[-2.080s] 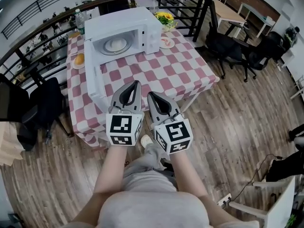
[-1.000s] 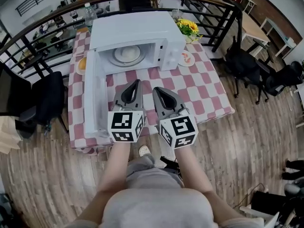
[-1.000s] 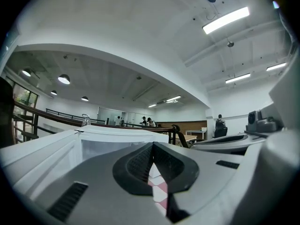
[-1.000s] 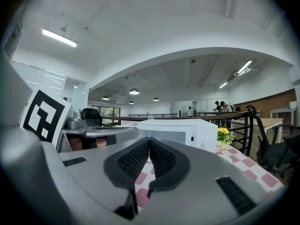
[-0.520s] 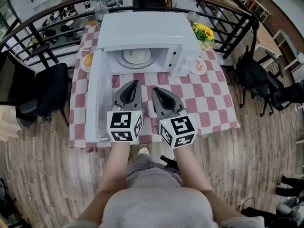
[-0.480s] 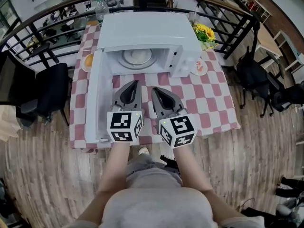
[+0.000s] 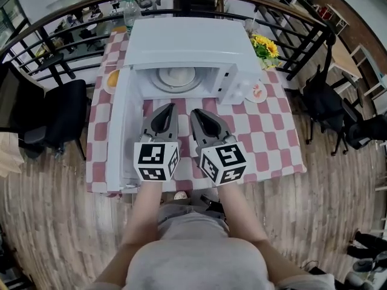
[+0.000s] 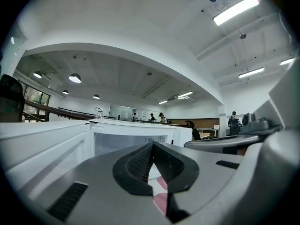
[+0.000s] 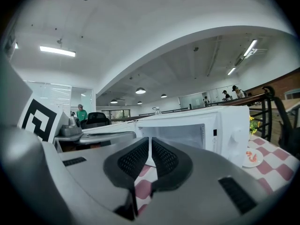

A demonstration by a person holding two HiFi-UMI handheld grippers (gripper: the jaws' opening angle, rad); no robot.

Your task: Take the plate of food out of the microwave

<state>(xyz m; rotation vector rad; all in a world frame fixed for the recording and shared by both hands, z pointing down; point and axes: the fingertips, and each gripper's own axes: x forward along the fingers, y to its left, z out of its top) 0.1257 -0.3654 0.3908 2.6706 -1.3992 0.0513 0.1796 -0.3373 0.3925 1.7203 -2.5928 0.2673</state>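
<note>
Red-and-white checked counter beside a dark railing. Plate of food inside the white microwave at the far side, pale mound on top, door swung wide open to the left. Near the opening, left gripper and right gripper side by side above the cloth, each with jaws pressed together, pinching nothing. Right of the microwave, small plate and yellow flowers; left of it, dish with orange food.

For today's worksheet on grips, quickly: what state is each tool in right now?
Left tool: closed, holding nothing.
Right tool: closed, holding nothing.
</note>
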